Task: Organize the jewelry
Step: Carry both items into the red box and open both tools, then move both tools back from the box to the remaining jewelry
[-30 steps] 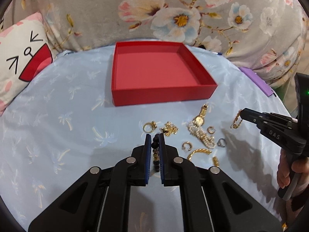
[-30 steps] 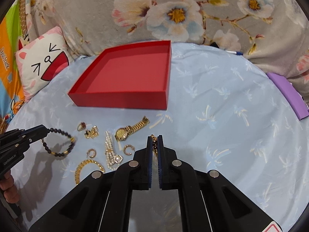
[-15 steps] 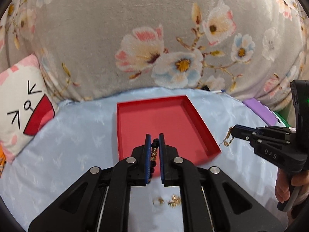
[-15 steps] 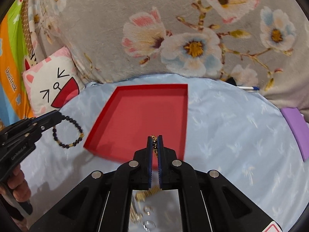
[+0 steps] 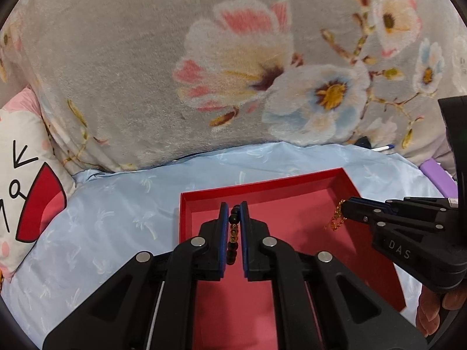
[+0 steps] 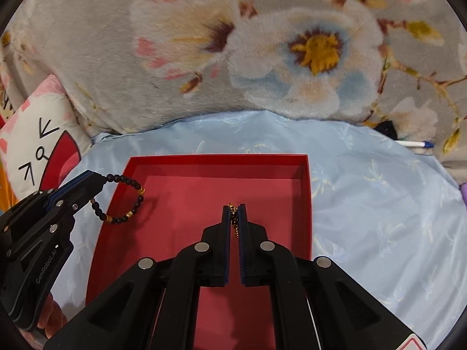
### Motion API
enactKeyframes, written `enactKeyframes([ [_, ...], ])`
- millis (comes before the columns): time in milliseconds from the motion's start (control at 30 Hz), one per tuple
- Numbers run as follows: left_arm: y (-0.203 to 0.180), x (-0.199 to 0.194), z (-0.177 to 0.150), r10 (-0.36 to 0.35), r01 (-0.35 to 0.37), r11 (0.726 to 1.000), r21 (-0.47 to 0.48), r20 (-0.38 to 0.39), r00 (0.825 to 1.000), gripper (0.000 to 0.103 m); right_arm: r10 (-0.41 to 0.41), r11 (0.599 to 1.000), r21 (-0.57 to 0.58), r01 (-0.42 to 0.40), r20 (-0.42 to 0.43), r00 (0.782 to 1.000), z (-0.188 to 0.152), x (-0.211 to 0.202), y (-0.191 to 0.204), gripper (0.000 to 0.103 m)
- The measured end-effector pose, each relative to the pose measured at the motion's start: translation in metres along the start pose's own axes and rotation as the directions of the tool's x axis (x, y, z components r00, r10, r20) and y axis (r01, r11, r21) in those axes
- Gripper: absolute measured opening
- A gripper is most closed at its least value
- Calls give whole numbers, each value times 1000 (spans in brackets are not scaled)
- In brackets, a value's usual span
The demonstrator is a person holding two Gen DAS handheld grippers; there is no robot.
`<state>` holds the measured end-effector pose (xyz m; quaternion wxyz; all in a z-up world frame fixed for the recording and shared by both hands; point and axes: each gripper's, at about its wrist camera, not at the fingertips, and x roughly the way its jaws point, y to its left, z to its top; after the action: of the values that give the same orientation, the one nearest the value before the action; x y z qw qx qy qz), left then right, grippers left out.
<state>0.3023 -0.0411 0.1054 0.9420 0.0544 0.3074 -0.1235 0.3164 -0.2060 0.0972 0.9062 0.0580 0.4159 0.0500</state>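
- Red tray [image 5: 347, 181] lies open on a pale blue sheet [image 5: 116, 218], its pink floor bare in both views.
- Left gripper [image 5: 233, 214] hangs over the tray's near-left part, jaws pinched on a bead bracelet [image 5: 233, 234]; dark and amber beads show between the blue pads.
- From the right wrist view, that same bracelet [image 6: 128, 201] dangles as a loop from the left gripper [image 6: 99, 182], hanging over the tray's left rim [image 6: 116, 198], clear of the floor.
- Right gripper [image 6: 234, 213] sits above the middle of the tray, jaws pressed together on a thin gold chain [image 6: 234, 224].
- Left wrist view shows the chain [image 5: 337, 218] hanging off the right gripper's tip [image 5: 348, 205], over the tray's right side.
- Both pieces are in the air above the tray, neither resting in it.
- Grey floral blanket [image 5: 233, 73] rises behind the sheet.
- Cat-face pillow [image 5: 26, 175] leans at the left.
- White pen [image 6: 414, 144] lies at the far right, by the blanket's edge.
- Fingers [image 5: 429, 315] of a person's hand hold the right gripper's handle.
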Motion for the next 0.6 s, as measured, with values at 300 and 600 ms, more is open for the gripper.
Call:
enactKeyframes([
  [300, 1, 44, -1, 49, -49, 999, -4, -52, 997, 9, -55, 998, -10, 55, -38, 998, 10, 45, -12, 9],
  [600, 11, 25, -3, 99, -99, 995, -23, -11, 995, 38, -41, 999, -23, 42, 51, 998, -5, 0, -16, 19],
])
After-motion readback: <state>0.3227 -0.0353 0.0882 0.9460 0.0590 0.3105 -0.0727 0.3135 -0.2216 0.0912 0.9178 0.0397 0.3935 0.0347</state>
